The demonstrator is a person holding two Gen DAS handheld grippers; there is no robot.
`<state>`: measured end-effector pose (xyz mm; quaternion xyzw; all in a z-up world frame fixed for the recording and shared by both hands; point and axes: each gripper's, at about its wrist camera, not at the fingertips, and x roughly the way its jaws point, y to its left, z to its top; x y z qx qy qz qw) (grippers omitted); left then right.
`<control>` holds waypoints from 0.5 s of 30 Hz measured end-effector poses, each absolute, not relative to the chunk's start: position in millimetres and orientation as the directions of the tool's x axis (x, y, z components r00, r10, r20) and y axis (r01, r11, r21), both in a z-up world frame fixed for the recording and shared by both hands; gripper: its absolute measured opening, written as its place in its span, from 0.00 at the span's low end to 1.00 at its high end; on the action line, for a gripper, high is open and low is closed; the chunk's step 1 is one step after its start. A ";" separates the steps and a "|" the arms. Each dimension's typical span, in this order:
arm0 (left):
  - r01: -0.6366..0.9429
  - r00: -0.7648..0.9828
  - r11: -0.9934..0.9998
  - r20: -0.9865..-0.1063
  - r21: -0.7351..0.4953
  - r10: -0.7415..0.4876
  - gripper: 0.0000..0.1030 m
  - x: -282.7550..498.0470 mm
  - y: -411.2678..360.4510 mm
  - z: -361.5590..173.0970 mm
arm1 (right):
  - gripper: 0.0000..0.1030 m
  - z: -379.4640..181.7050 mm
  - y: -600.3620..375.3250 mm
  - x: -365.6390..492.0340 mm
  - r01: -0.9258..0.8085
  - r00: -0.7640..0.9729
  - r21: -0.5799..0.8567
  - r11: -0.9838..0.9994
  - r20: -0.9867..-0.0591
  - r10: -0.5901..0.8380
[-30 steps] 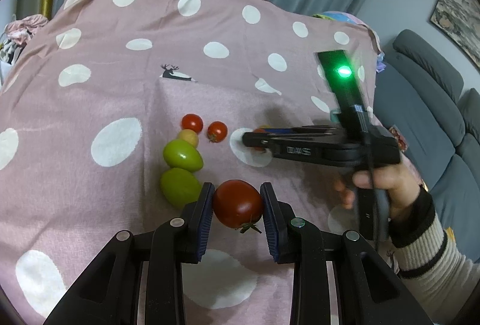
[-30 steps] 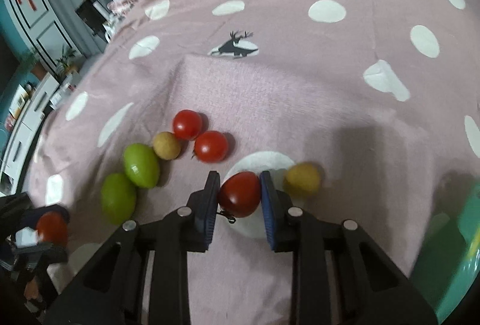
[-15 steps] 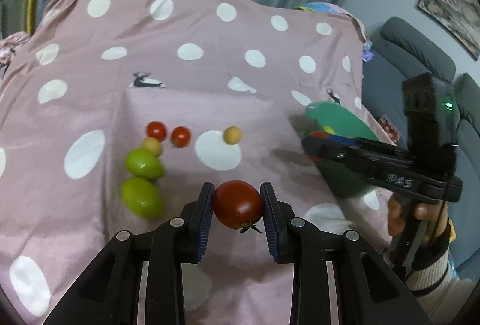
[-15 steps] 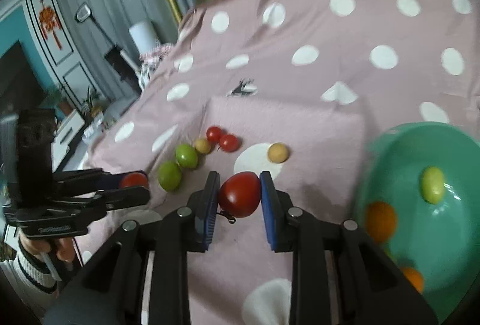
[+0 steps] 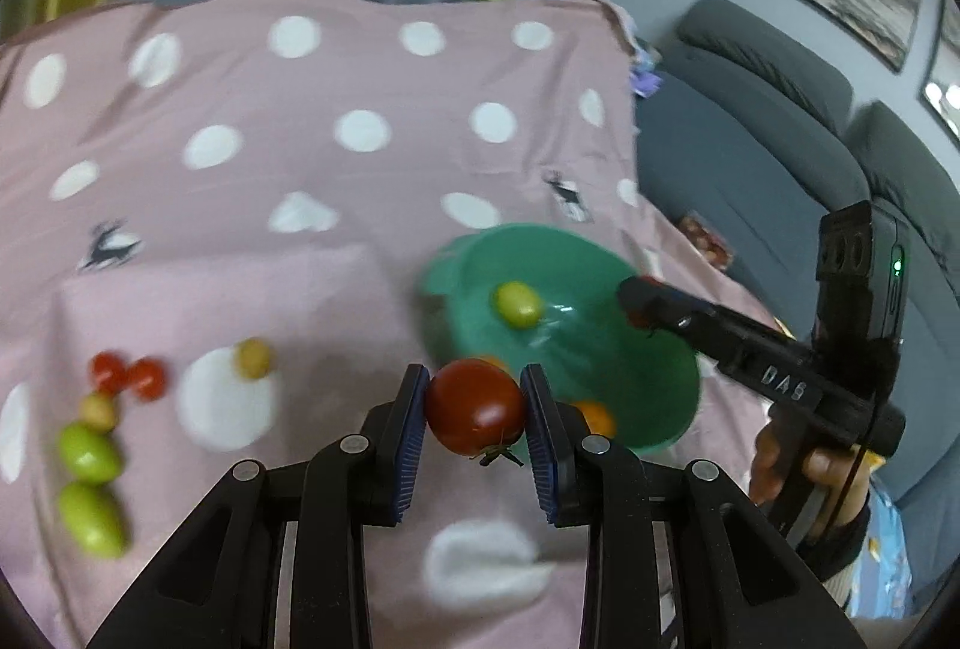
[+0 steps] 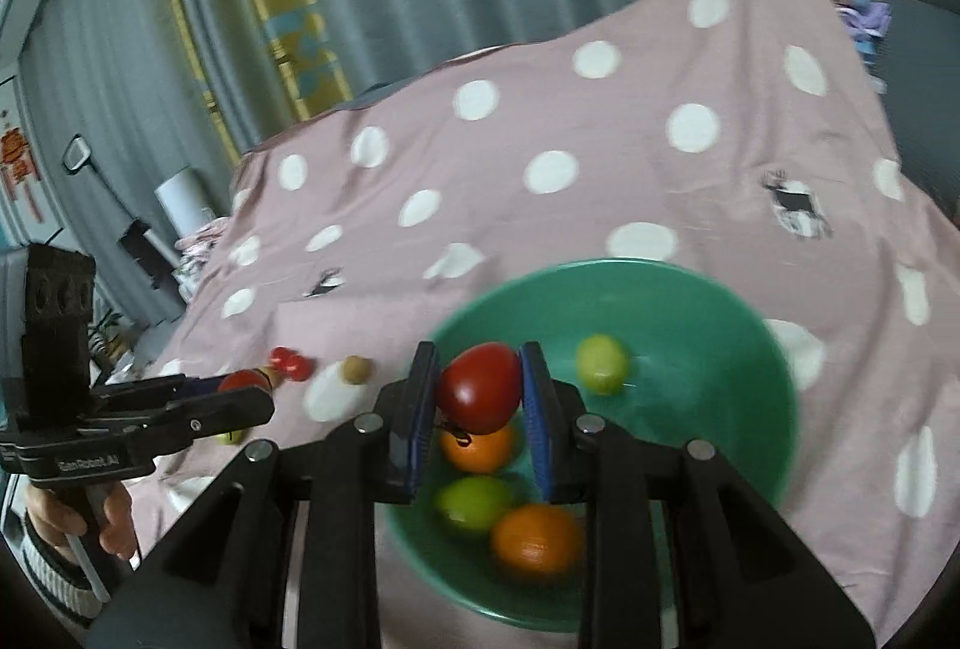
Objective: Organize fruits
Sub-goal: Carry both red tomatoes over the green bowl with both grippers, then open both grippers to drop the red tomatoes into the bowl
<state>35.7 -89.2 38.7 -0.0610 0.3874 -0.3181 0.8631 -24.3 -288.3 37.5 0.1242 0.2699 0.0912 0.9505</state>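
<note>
- Far left on the pink polka-dot cloth [image 5: 360,67], two green fruits [image 5: 90,487] lie one behind the other, with a small yellowish fruit [image 5: 99,409] just behind them.
- Two small cherry tomatoes [image 5: 127,376] sit touching each other just beyond that yellowish fruit, well apart from either gripper.
- A second yellowish fruit [image 5: 253,358] rests at the far edge of a white dot, to the right of the cherry tomatoes.
- The left gripper [image 5: 474,427] is clamped on a dark red tomato [image 5: 475,406]: both blue pads press its sides, the fruit sits at the very fingertips, and its green stem hangs down on the underside.
- Behind and to the right of that tomato stands the green bowl [image 5: 654,409], with a yellow-green fruit [image 5: 516,304] inside and orange fruit [image 5: 591,416] low in it, partly hidden by the right pad.
- In the right wrist view, the right gripper [image 6: 480,397] grips a second red tomato [image 6: 480,386] between its blue pads, again at the tips, tilted a little, stem toward the lower left.
- This tomato hangs over the bowl's near-left part, above an orange [image 6: 477,448]; a green fruit [image 6: 474,502] and another orange [image 6: 537,538] lie nearer in the bowl.
- Seen from the left wrist camera, the right gripper's tips reach over the bowl's right rim, with a person's hand [image 5: 804,460] on its handle.
</note>
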 end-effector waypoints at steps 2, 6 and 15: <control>0.531 0.472 0.774 -0.639 -0.344 -0.608 0.30 41.7 -112.5 38.2 | 0.27 32.8 -296.2 -25.1 -0.084 0.836 0.287 0.954 -0.501 0.225; 0.569 0.434 0.761 -0.671 -0.312 -0.601 0.30 48.0 -146.3 31.7 | 0.27 23.0 -304.1 -22.0 -0.055 0.819 0.289 0.956 -0.534 0.208; 0.585 0.425 0.783 -0.742 -0.212 -0.519 0.30 48.1 -181.9 11.5 | 0.28 11.7 -320.9 -18.2 -0.025 0.798 0.315 0.949 -0.565 0.209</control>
